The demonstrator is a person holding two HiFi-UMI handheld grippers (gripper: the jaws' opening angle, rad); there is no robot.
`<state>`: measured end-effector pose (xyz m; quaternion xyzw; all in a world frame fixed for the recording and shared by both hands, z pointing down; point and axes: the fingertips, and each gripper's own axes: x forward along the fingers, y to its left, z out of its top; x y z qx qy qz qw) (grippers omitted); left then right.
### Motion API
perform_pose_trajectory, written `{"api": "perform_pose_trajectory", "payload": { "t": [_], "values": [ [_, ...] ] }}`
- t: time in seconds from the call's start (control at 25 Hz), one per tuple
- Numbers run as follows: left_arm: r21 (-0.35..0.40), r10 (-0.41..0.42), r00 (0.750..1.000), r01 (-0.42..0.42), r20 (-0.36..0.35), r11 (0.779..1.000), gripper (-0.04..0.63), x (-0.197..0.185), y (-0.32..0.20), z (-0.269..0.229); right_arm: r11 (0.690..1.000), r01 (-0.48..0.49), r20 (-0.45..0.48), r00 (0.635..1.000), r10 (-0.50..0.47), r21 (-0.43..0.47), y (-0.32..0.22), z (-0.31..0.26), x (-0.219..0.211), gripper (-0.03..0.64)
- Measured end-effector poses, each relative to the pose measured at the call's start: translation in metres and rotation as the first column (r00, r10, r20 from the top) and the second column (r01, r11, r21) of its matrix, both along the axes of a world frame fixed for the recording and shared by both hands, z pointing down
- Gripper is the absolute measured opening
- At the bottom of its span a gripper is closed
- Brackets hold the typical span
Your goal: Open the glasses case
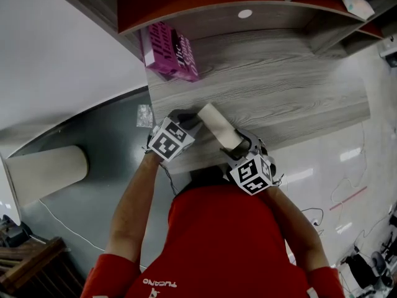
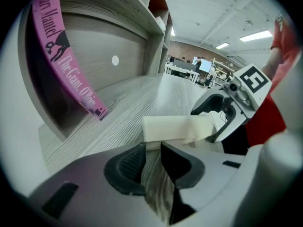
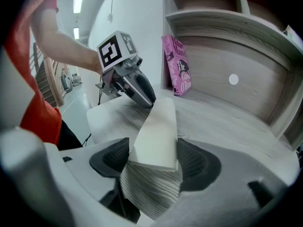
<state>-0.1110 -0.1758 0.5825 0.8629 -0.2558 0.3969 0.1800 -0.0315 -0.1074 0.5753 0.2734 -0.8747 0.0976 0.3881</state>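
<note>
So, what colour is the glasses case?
The glasses case is cream-white, clearest in the right gripper view.

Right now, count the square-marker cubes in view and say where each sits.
2. One black-and-white marker cube sits on the left gripper, at the cream oblong glasses case's far end; the other sits on the right gripper, at its near end.

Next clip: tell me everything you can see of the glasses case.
The glasses case is a long, flat-sided cream box, matte and plain, with a thin seam near its base; it looks closed. It lies flat on the grey wood-grain desk, near the front edge and angled to it. The right tool has its jaws clamped on one short end. The left tool sits at the other end, its jaws slightly apart with nothing between them.
</note>
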Motion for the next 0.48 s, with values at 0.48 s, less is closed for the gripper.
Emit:
{"api": "perform_pose_trajectory", "payload": {
  "t": [0.48],
  "values": [
    [0.004, 0.020, 1.000, -0.020, 0.015, 1.000, 0.092, 0.0000, 0.0000, 0.0003, 0.983, -0.040, 0.214, 0.974, 0.079, -0.181, -0.0056, -0.0071, 0.0080, 0.314]
  ]
}}
